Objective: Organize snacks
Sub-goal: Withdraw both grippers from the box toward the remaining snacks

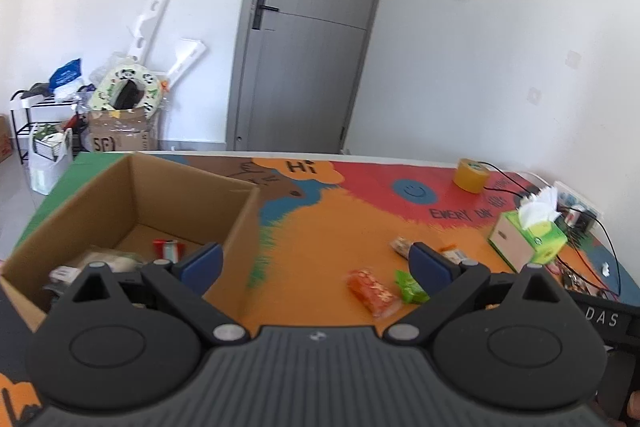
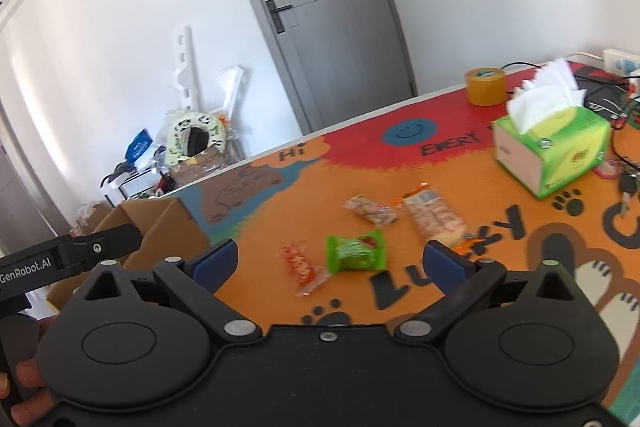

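A open cardboard box (image 1: 132,203) stands at the table's left with several snack packets inside, one of them a red and white packet (image 1: 168,249). My left gripper (image 1: 314,259) is open and empty, hanging over the box's right wall and the mat. On the mat lie an orange packet (image 1: 372,291), a green packet (image 1: 408,287) and cracker packets (image 1: 402,247). My right gripper (image 2: 331,259) is open above the green packet (image 2: 356,251) and the orange packet (image 2: 302,267), touching neither. Two cracker packets (image 2: 370,209) (image 2: 434,217) lie farther off. The box (image 2: 160,223) is at the left.
A green tissue box (image 2: 556,147), a roll of tape (image 2: 484,87), cables and keys (image 2: 628,187) crowd the table's right side. A colourful mat (image 1: 320,235) covers the table. Past the far edge are a grey door and floor clutter.
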Motion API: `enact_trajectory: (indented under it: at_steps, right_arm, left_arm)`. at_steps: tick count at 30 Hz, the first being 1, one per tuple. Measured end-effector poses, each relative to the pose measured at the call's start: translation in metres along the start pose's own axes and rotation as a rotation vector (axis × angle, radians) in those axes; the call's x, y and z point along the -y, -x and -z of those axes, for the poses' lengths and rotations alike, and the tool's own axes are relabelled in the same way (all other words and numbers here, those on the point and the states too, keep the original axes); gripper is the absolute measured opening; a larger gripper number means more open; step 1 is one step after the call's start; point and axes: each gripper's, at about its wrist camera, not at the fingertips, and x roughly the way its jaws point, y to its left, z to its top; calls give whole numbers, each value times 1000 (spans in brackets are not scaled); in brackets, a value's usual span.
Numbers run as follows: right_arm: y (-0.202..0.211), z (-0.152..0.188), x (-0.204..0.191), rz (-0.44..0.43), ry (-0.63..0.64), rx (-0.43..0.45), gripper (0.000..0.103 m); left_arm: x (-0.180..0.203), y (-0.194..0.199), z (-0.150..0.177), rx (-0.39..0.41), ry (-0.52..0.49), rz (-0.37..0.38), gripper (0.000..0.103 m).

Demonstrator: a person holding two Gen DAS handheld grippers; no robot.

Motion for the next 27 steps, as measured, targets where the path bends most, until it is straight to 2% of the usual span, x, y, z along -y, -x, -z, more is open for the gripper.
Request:
enact_trajectory:
  at_steps: [9,17,27]
  right_arm:
    - [3,2,37,48,-49,6,100]
    - [0,5,63,76,-90,4,99]
    - [-18,9,91,64,-141,-35,84]
  left_arm:
    - [31,-20,9,-31,-19,41,99]
    - [47,-39,14,-53,-25,37,98]
    - [61,-70,24,-90,-32,20,96]
